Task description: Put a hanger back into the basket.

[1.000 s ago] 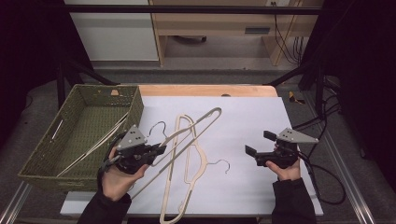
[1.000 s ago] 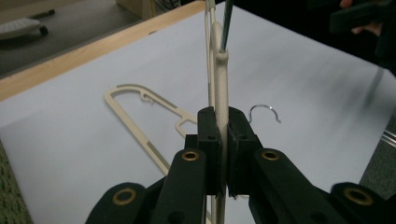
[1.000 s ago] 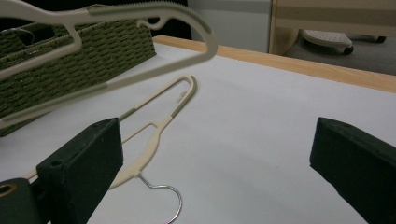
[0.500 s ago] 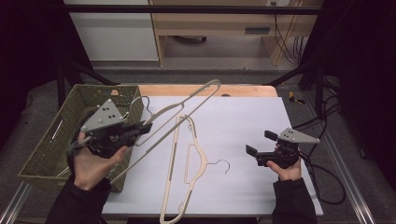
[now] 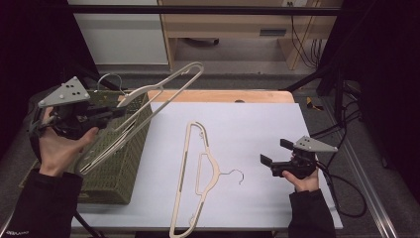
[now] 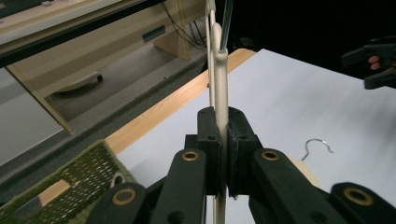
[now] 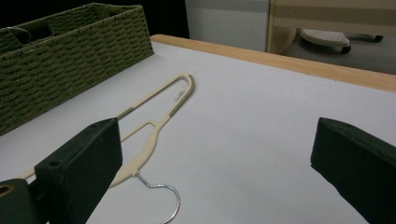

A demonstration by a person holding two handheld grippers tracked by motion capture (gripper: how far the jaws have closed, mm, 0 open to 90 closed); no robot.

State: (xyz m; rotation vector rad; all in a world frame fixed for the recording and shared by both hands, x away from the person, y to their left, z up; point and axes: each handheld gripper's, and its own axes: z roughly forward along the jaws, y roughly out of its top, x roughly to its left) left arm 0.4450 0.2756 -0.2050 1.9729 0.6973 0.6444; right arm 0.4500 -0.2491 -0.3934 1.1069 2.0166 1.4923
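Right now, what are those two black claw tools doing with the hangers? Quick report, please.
Left gripper shut on raised cream plastic hanger, above green woven basket. Right gripper open, empty. Second cream hanger flat on white table. Nothing blocking.

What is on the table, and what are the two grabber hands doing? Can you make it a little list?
left gripper: shut on a cream hanger, held up in the air above the basket
right gripper: open, nothing between its jaws, low over the table's right side
second hanger: cream, lying flat on the white sheet, metal hook pointing toward the right gripper
basket: green, woven, at the table's left edge
table: wooden, its far edge showing past the sheet
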